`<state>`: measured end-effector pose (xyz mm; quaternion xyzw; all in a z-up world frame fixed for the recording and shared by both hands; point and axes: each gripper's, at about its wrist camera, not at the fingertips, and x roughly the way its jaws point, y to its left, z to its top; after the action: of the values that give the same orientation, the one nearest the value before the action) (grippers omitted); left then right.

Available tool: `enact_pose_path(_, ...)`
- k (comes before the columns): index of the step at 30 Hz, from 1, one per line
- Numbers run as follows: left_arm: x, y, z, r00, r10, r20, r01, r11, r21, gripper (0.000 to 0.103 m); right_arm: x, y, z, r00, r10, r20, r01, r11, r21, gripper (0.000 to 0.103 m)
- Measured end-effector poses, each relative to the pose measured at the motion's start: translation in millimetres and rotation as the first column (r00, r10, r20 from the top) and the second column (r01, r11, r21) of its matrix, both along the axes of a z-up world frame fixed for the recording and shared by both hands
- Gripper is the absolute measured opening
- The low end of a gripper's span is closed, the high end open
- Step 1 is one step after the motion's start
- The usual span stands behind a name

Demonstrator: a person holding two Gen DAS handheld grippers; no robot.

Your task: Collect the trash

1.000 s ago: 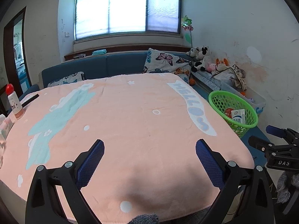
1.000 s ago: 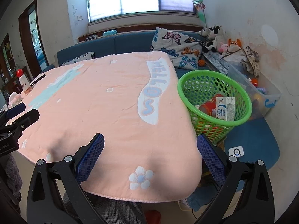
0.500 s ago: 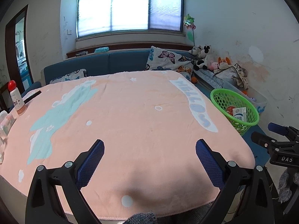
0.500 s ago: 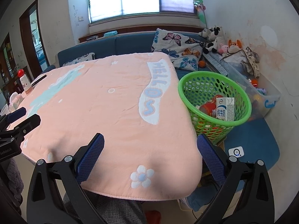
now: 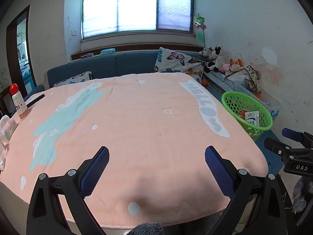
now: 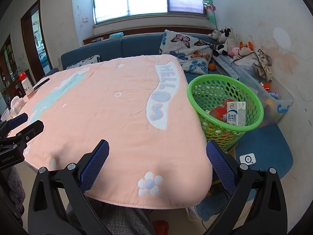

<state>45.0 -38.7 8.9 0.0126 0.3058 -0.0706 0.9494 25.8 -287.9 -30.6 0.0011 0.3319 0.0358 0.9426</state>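
A green mesh basket stands off the table's right side and holds a white milk carton and a red can. The left wrist view shows the same basket with the carton farther away. My left gripper hangs open over the near edge of the pink tablecloth with nothing between its fingers. My right gripper is open too, over the cloth's near right corner, left of the basket. Each gripper shows at the edge of the other's view.
A red-capped white bottle, a dark remote and small packets sit at the table's left edge. Behind are a blue sofa with butterfly cushions, soft toys and a clear storage bin. A blue seat lies under the basket.
Both grippers have drawn back from the table, so more of the cloth's near edge shows. Both stay open and empty.
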Motion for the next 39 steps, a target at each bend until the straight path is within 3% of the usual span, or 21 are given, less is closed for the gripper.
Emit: enact_pose_path(39, -5.3, 4.9, -4.2, 1.000, 0.009, -0.010, -0.009, 1.000, 0.001, 0.095, 2.7, 5.9, -4.8, 1.000, 0.011, -0.006, -0.011, 1.000, 0.001, 0.099)
